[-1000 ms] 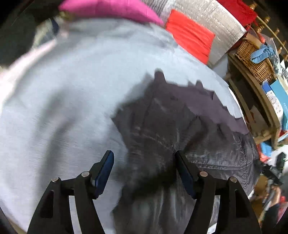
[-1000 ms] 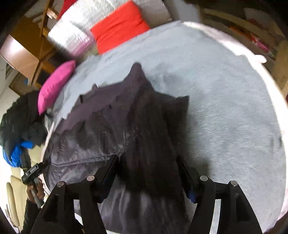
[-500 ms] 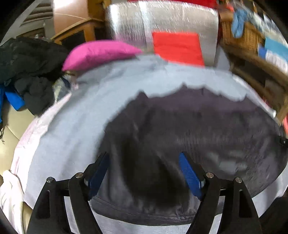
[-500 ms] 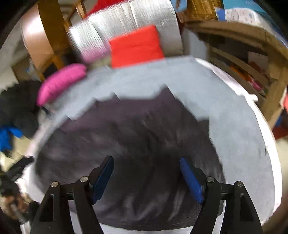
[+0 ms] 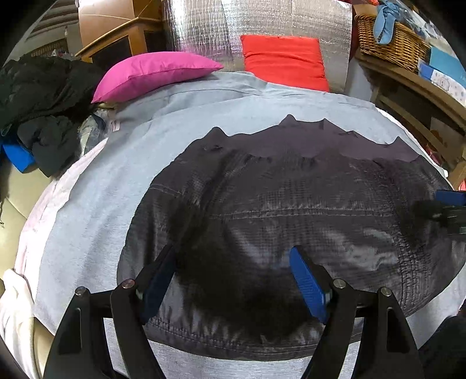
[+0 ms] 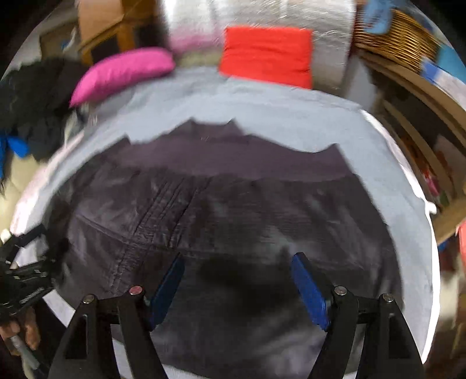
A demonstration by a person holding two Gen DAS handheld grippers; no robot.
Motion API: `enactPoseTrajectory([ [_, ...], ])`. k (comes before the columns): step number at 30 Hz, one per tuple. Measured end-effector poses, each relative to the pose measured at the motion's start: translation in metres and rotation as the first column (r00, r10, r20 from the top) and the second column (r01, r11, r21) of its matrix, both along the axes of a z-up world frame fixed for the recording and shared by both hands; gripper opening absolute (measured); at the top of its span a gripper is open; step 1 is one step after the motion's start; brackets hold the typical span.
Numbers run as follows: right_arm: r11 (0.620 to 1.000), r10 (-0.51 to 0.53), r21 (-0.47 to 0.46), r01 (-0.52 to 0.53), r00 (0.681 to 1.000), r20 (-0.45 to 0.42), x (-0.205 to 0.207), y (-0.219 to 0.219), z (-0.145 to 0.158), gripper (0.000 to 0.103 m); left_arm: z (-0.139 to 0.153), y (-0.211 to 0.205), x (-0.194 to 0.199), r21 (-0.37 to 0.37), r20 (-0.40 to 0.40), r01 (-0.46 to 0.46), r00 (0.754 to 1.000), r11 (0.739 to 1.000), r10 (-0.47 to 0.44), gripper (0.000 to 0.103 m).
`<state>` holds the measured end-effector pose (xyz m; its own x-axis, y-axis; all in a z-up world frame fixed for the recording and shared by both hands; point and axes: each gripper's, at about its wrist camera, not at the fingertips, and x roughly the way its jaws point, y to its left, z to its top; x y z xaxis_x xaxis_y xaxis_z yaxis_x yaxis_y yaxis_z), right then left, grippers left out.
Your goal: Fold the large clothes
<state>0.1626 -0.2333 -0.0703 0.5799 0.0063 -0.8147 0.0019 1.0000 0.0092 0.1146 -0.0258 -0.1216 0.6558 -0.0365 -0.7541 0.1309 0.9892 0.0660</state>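
Observation:
A large dark grey quilted garment (image 5: 291, 204) lies spread flat on the pale blue-grey sheet (image 5: 96, 204), its far edge wavy. My left gripper (image 5: 233, 253) hovers over the garment's near left part, jaws wide open and nothing pinched between the blue pads (image 5: 305, 285). My right gripper (image 6: 238, 258) hangs open over the garment's (image 6: 233, 210) near middle in a blurred view, and nothing is held. The right gripper (image 5: 448, 204) also shows at the right edge of the left wrist view. At the left edge of the right wrist view is the left gripper (image 6: 26, 268).
A pink pillow (image 5: 151, 73) and a red cushion (image 5: 284, 65) lean at the bed's head against silver quilted padding (image 5: 262, 23). Dark clothes (image 5: 43, 102) are heaped at the left. Wooden shelves with a wicker basket (image 5: 390, 38) stand at the right. A hand (image 6: 26, 332) shows low left.
Both cameras have swung round from a slanted view to face the pillows squarely. Both sets of jaws stand slightly wider. The garment now lies flat and wide across both views.

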Motion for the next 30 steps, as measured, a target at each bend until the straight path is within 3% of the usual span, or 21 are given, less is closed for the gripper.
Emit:
enactPoseTrajectory([
  [3,1.000,-0.022,-0.017,0.021,0.995,-0.095,0.023,0.002,-0.027,0.080,0.001,-0.001,0.006,-0.012,-0.010,-0.004,1.000,1.000,0.004,0.080],
  [10,0.998,-0.057,0.022,0.059,0.993,-0.107,0.039,-0.012,-0.027,0.081,0.011,-0.023,0.018,-0.053,-0.004,0.031,1.000,0.998,-0.031,0.080],
  [13,0.997,-0.060,0.049,0.066,0.991,-0.124,0.048,-0.016,-0.031,0.084,0.003,-0.044,0.038,-0.001,-0.032,0.059,0.998,0.998,-0.059,0.080],
  [16,0.998,-0.047,0.041,0.053,0.990,-0.132,0.053,-0.014,-0.031,0.086,-0.021,-0.049,0.068,0.010,-0.153,0.043,0.987,0.999,-0.041,0.083],
  [18,0.997,-0.046,0.059,0.055,0.989,-0.141,0.059,-0.017,-0.032,0.086,-0.025,-0.050,0.080,0.025,-0.157,0.035,0.987,0.999,-0.031,0.089],
  [21,0.995,-0.042,0.087,0.056,0.987,-0.156,0.064,-0.022,-0.030,0.086,-0.015,-0.047,0.084,0.007,-0.184,0.035,0.982,0.999,-0.033,0.089],
  [25,0.985,-0.053,0.154,0.072,0.991,-0.126,0.057,-0.033,-0.011,0.086,0.005,-0.045,0.085,0.010,-0.111,0.041,0.993,0.999,-0.040,0.089],
  [27,0.981,-0.091,0.162,0.111,0.988,-0.125,0.066,-0.045,-0.007,0.086,0.001,-0.048,0.095,0.021,-0.133,0.047,0.990,0.999,-0.044,0.089],
  [30,0.978,-0.116,0.148,0.147,0.974,-0.197,0.090,-0.055,-0.023,0.086,-0.021,-0.052,0.116,0.067,-0.201,0.034,0.979,0.997,-0.019,0.089],
])
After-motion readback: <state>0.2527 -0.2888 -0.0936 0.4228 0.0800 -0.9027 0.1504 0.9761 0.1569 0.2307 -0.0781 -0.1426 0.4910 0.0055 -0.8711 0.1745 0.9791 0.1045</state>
